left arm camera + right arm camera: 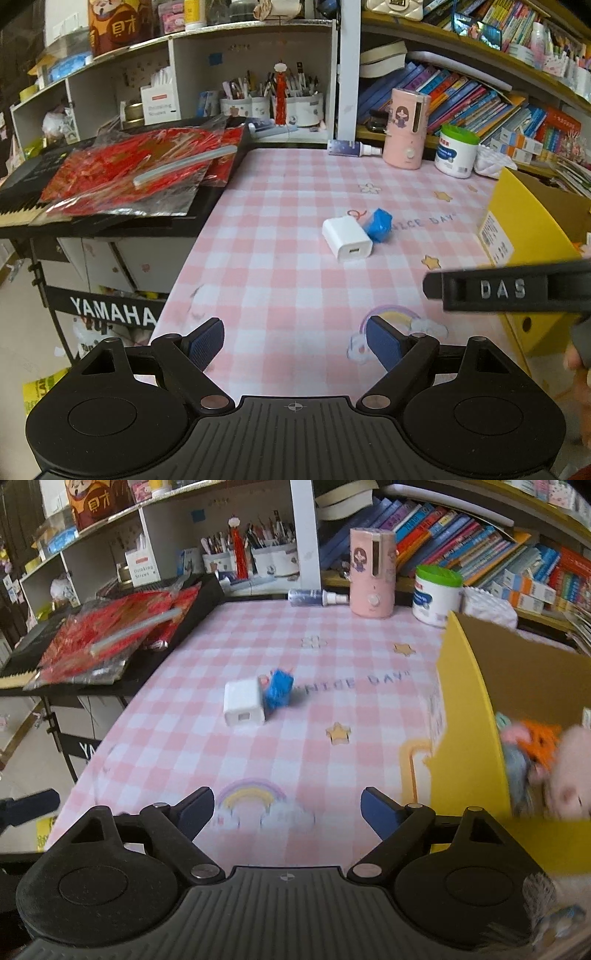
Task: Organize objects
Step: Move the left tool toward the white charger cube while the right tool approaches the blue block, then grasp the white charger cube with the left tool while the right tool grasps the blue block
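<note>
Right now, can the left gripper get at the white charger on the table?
Probably yes. The left gripper is open and empty, and only bare tablecloth lies between it and the white charger. The blue block touching the charger's far side may crowd one finger.

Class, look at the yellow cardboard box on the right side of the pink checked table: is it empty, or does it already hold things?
Not empty. The right wrist view shows the open-topped yellow cardboard box holding a pink plush toy and an orange item.

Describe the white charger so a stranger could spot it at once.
Start at the pink checked tablecloth. Near its middle, left of the yellow cardboard box, two small things touch. The white charger is the plain cube with a USB slot; its neighbour, the blue object, is crumpled-looking.
</note>
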`<state>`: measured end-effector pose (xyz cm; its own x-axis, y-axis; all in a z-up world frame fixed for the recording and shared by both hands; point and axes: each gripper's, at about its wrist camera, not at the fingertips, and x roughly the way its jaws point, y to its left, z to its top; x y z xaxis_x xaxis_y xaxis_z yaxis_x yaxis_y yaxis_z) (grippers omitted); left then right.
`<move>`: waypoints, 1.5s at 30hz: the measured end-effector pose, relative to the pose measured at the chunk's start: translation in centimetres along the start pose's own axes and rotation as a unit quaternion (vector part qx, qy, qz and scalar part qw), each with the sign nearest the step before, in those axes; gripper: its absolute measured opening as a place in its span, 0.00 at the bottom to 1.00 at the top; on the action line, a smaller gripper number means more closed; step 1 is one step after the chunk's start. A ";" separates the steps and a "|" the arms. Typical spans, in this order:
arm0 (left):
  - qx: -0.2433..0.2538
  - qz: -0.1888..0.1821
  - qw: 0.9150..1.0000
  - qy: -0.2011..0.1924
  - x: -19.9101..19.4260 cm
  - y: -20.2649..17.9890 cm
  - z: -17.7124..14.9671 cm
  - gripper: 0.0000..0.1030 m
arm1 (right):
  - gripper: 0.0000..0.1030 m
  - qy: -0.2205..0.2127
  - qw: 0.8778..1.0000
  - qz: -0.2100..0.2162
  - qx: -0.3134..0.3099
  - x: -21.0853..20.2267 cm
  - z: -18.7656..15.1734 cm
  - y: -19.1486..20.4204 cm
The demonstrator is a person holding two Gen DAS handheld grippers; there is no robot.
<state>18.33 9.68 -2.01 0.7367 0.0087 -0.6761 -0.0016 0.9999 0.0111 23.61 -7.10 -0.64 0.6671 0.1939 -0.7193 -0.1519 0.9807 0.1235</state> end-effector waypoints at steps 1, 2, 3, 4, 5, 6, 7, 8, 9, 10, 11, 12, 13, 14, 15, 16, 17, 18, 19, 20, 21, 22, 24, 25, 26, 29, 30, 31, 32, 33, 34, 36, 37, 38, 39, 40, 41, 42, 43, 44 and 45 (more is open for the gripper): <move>0.001 0.000 1.000 0.002 0.5 -0.1 0.4 0.83 | 0.83 -0.002 1.000 0.003 0.002 0.5 0.6 -0.2; 0.001 0.000 1.000 0.003 1.0 -0.2 0.7 0.83 | 0.81 -0.003 1.000 0.006 0.004 1.1 1.3 -0.3; 0.001 0.000 1.000 0.005 1.5 -0.3 1.0 0.83 | 0.80 -0.003 1.000 0.009 0.006 1.7 1.8 -0.5; 0.002 0.000 1.000 0.007 2.0 -0.4 1.4 0.83 | 0.78 -0.003 1.000 0.011 0.007 2.3 2.4 -0.5; 0.003 0.000 1.000 0.008 2.4 -0.4 1.7 0.83 | 0.75 -0.001 1.000 0.013 0.009 3.1 3.1 -0.7; 0.005 0.001 1.000 0.009 2.8 -0.5 2.0 0.83 | 0.74 0.000 1.000 0.015 0.013 3.8 3.6 -0.8; 0.006 0.002 1.000 0.010 3.3 -0.6 2.3 0.83 | 0.72 0.001 1.000 0.017 0.017 4.4 4.1 -0.9; 0.008 0.003 1.000 0.011 3.8 -0.6 2.7 0.83 | 0.72 0.003 1.000 0.018 0.023 5.2 4.8 -1.1; 0.008 0.004 1.000 0.012 4.1 -0.6 2.9 0.83 | 0.72 0.008 0.999 0.018 0.031 6.0 5.5 -1.2; 0.009 0.005 1.000 0.012 4.5 -0.7 3.2 0.83 | 0.71 0.014 0.999 0.018 0.040 6.7 6.1 -1.4; 0.009 0.006 1.000 0.013 5.0 -0.7 3.5 0.83 | 0.69 0.020 0.998 0.020 0.051 7.4 6.6 -1.6; 0.009 0.006 1.000 0.014 5.4 -0.8 3.7 0.83 | 0.68 0.026 0.998 0.023 0.061 8.2 7.1 -1.8; 0.010 0.007 1.000 0.015 5.8 -0.8 3.9 0.83 | 0.66 0.033 0.997 0.025 0.068 8.9 7.6 -2.0; 0.010 0.006 1.000 0.016 6.3 -0.9 4.2 0.83 | 0.65 0.040 0.996 0.028 0.075 9.6 8.1 -2.1; 0.010 0.006 1.000 0.017 6.6 -0.9 4.4 0.83 | 0.64 0.046 0.995 0.031 0.081 10.4 8.6 -2.2; 0.011 0.005 1.000 0.018 7.0 -1.0 4.5 0.83 | 0.61 0.050 0.995 0.034 0.085 10.9 8.9 -2.3; 0.012 0.004 1.000 0.019 7.4 -1.1 4.7 0.83 | 0.58 0.054 0.994 0.036 0.089 11.4 9.1 -2.4; 0.013 0.002 1.000 0.019 7.8 -1.3 4.9 0.83 | 0.57 0.059 0.993 0.038 0.091 12.0 9.4 -2.5; 0.013 0.000 1.000 0.020 8.2 -1.5 5.1 0.83 | 0.56 0.064 0.993 0.040 0.093 12.5 9.5 -2.5; 0.014 -0.002 1.000 0.021 8.6 -1.7 5.3 0.82 | 0.53 0.071 0.992 0.041 0.096 13.0 9.7 -2.6; 0.015 -0.005 1.000 0.022 8.9 -1.8 5.5 0.81 | 0.51 0.077 0.991 0.044 0.101 13.5 9.7 -2.7; 0.016 -0.009 1.000 0.023 9.2 -2.0 5.6 0.80 | 0.47 0.082 0.990 0.048 0.107 14.0 9.8 -2.9; 0.019 -0.016 0.999 0.024 9.8 -2.5 5.9 0.80 | 0.39 0.091 0.987 0.055 0.118 14.7 9.7 -3.3; 0.022 -0.019 0.999 0.025 10.1 -2.8 6.0 0.80 | 0.28 0.093 0.986 0.062 0.122 14.8 9.6 -3.5; 0.024 -0.024 0.999 0.025 10.4 -3.0 6.2 0.79 | 0.21 0.092 0.985 0.070 0.127 14.9 9.5 -3.8; 0.025 -0.037 0.999 0.023 11.4 -3.8 6.7 0.79 | 0.21 0.064 0.986 0.069 0.138 13.6 9.7 -4.6; 0.025 -0.040 0.999 0.023 11.8 -4.1 6.8 0.79 | 0.21 0.055 0.986 0.067 0.139 13.1 9.9 -4.8; 0.024 -0.039 0.999 0.024 12.3 -4.3 7.0 0.78 | 0.21 0.048 0.987 0.065 0.139 12.6 10.0 -5.0; 0.025 -0.035 0.999 0.027 12.9 -4.6 7.2 0.74 | 0.21 0.041 0.988 0.062 0.135 12.1 10.1 -5.1; 0.025 -0.030 0.999 0.033 13.5 -4.7 7.3 0.72 | 0.21 0.034 0.989 0.058 0.130 11.6 10.2 -5.2; 0.023 -0.026 0.998 0.043 14.1 -4.8 7.5 0.68 | 0.21 0.028 0.990 0.053 0.124 11.3 10.2 -5.3; 0.011 -0.026 0.998 0.059 15.3 -4.7 7.6 0.61 | 0.21 0.015 0.993 0.048 0.111 10.6 10.4 -5.3; 0.003 -0.028 0.998 0.064 15.7 -4.6 7.6 0.60 | 0.21 0.009 0.993 0.045 0.106 10.4 10.4 -5.3; -0.004 -0.031 0.997 0.069 16.0 -4.5 7.7 0.57 | 0.21 0.004 0.994 0.043 0.098 10.1 10.4 -5.3; -0.009 -0.034 0.997 0.072 16.3 -4.4 7.6 0.55 | 0.21 -0.001 0.995 0.043 0.090 9.8 10.4 -5.3; -0.007 -0.031 0.997 0.067 16.3 -4.5 7.6 0.48 | 0.21 -0.005 0.996 0.042 0.084 9.6 10.4 -5.2; 0.000 -0.029 0.997 0.065 16.3 -4.7 7.6 0.45 | 0.21 -0.007 0.996 0.041 0.079 9.4 10.4 -5.3; 0.003 -0.028 0.997 0.065 16.4 -4.8 7.7 0.44 | 0.21 -0.008 0.996 0.040 0.077 9.2 10.3 -5.3; 0.003 -0.030 0.998 0.064 16.4 -4.8 7.7 0.43 | 0.21 -0.007 0.996 0.040 0.078 9.1 10.3 -5.3; 0.002 -0.031 0.998 0.063 16.4 -4.7 7.6 0.42 | 0.21 -0.004 0.996 0.039 0.078 9.0 10.1 -5.4; 0.001 -0.031 0.997 0.064 16.3 -4.5 7.6 0.41 | 0.21 -0.001 0.996 0.038 0.078 8.9 10.0 -5.4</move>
<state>35.52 5.25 -7.47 0.6437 -0.0526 -0.7634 0.0425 0.9986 -0.0329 37.67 -10.37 -0.92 0.6589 0.2676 -0.7030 -0.0869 0.9554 0.2822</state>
